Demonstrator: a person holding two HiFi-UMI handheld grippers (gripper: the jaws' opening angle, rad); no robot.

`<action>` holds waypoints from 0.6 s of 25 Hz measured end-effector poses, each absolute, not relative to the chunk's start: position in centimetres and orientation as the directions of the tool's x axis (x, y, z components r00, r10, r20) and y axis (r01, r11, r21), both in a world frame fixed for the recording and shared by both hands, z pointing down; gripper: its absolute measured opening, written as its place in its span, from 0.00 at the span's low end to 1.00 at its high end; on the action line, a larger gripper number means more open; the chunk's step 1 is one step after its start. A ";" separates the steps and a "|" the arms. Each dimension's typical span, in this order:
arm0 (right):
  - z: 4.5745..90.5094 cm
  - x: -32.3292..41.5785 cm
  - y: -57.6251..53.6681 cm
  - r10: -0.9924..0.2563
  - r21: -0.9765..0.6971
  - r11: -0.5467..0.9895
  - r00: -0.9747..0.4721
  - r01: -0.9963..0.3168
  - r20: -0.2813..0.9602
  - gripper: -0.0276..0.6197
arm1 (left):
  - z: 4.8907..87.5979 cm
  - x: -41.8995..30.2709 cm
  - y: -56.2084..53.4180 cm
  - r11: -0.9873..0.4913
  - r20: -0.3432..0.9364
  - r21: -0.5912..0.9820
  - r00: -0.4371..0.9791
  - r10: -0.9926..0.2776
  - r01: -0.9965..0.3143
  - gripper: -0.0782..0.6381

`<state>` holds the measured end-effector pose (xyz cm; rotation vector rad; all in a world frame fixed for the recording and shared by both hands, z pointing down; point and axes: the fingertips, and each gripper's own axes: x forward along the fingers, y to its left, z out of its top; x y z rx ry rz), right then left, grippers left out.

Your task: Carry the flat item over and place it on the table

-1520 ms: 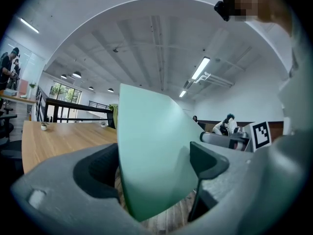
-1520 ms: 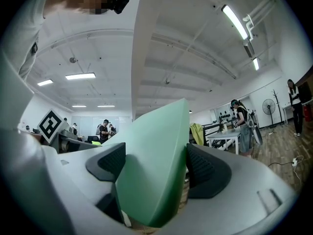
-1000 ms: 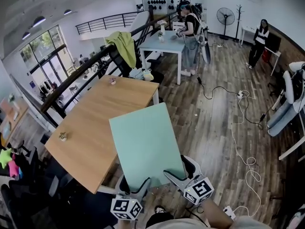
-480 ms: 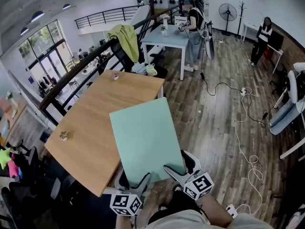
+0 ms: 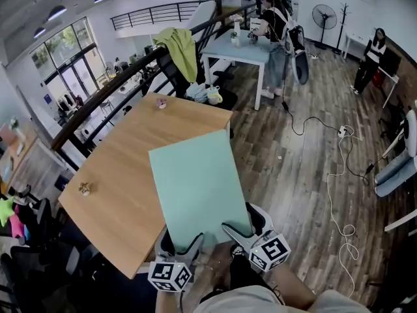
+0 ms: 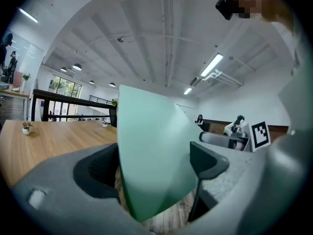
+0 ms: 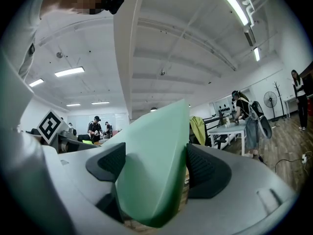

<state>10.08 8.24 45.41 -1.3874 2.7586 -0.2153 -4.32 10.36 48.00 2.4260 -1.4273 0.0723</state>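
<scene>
The wooden table (image 5: 111, 175) fills my 9 to 11 o'clock, with a small ornament (image 5: 85, 188) near its 9 o'clock edge. My left gripper (image 5: 180, 245) is clamped on the mint-green board (image 5: 195, 181) at its 7 o'clock corner, and my right gripper (image 5: 246, 223) pinches the 5 o'clock corner. Two grips on the near edge keep the wide sheet level and stop it swinging. The board reaches toward 12 o'clock, its left part over the tabletop and its right over the plank floor (image 5: 293, 175). I think it hovers clear of the wood, though the head view cannot settle that. It wants shifting toward 9 o'clock before lowering.
</scene>
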 end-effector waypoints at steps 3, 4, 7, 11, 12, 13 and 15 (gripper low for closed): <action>45.8 10.8 5.1 -0.790 -0.148 0.601 -0.612 -0.785 0.034 0.65 | 48.4 -3.5 7.5 -0.428 0.215 0.265 0.486 -0.847 -0.864 0.75; 45.9 11.0 4.1 -0.786 -0.149 0.606 -0.617 -0.782 0.038 0.65 | 48.5 -3.3 6.6 -0.422 0.217 0.269 0.481 -0.849 -0.866 0.75; 45.9 11.4 1.2 -0.776 -0.149 0.618 -0.629 -0.772 0.041 0.65 | 48.7 -2.9 4.0 -0.408 0.220 0.277 0.471 -0.854 -0.870 0.75; 46.4 12.0 -1.8 -0.765 -0.165 0.626 -0.641 -0.762 0.055 0.65 | 49.0 -2.3 1.3 -0.390 0.236 0.278 0.456 -0.858 -0.878 0.75; 46.6 12.1 -2.4 -0.762 -0.169 0.629 -0.645 -0.758 0.059 0.65 | 49.1 -2.1 0.7 -0.384 0.241 0.279 0.452 -0.859 -0.880 0.75; 46.7 12.3 -3.0 -0.757 -0.172 0.633 -0.650 -0.755 0.063 0.65 | 49.3 -2.0 0.2 -0.378 0.245 0.283 0.447 -0.860 -0.882 0.75; 47.0 12.4 -4.3 -0.746 -0.175 0.644 -0.662 -0.745 0.071 0.65 | 49.6 -1.7 -0.9 -0.361 0.254 0.294 0.436 -0.863 -0.885 0.75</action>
